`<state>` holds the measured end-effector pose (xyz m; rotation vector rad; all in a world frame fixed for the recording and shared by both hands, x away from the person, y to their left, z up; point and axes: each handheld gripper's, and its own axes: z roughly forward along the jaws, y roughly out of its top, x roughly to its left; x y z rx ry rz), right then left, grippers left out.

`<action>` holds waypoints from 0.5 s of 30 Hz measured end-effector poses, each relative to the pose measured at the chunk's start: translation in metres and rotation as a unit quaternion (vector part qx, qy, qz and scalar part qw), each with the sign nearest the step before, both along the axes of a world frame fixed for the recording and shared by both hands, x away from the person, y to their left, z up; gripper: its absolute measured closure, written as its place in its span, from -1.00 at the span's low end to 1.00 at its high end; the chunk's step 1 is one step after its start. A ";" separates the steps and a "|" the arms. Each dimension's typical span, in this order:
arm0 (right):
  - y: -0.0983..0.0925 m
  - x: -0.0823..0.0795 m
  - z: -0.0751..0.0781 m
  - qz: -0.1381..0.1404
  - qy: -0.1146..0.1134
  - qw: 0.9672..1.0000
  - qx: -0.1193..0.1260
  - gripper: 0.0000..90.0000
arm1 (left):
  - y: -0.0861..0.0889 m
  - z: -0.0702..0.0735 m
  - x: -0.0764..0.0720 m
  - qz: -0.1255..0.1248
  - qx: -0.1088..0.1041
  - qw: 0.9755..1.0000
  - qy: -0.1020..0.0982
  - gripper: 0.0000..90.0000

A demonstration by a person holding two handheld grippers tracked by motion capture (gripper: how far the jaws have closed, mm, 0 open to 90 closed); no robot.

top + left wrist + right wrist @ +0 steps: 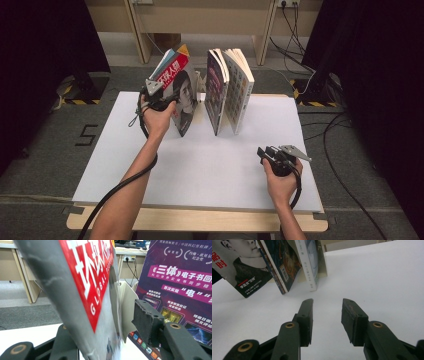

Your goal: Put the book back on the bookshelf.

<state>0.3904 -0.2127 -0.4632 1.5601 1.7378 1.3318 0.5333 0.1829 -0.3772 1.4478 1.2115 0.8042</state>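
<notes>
Two open claws: left claw (172,100) straddles the glossy magazine (181,95), right claw (263,151) empty.

High view looks down on the white table (200,170). Left gripper view sits close against the magazine (82,290); right gripper view faces it from farther back.

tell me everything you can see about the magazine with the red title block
The magazine is thin and glossy, with a grey cover, white characters on a red block and a portrait in dark clothes. It stands on its lower edge on the white table, leaning left, leftmost in a row of upright books. The left gripper straddles its upper part: the cover passes between the jaws, but the right-hand pad stands clear of it, so it seems loosely held at most.
</notes>
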 end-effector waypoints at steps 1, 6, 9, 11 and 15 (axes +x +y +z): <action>0.000 0.000 0.000 0.000 -0.001 1.000 0.000 0.38 | 0.001 -0.001 0.000 0.000 -0.001 1.000 0.000 0.12; 0.000 0.000 0.000 0.000 0.000 1.000 0.000 0.38 | 0.002 -0.002 -0.002 -0.002 -0.001 1.000 0.003 0.10; 0.000 0.000 0.000 0.000 0.000 1.000 0.000 0.38 | 0.004 -0.003 -0.003 -0.003 0.000 1.000 0.004 0.10; 0.000 0.000 0.001 0.000 0.000 1.000 0.000 0.38 | 0.005 -0.004 -0.004 -0.003 -0.003 1.000 0.006 0.09; 0.001 0.000 0.000 0.000 0.001 1.000 0.000 0.38 | 0.005 -0.005 -0.006 -0.006 -0.003 1.000 0.008 0.08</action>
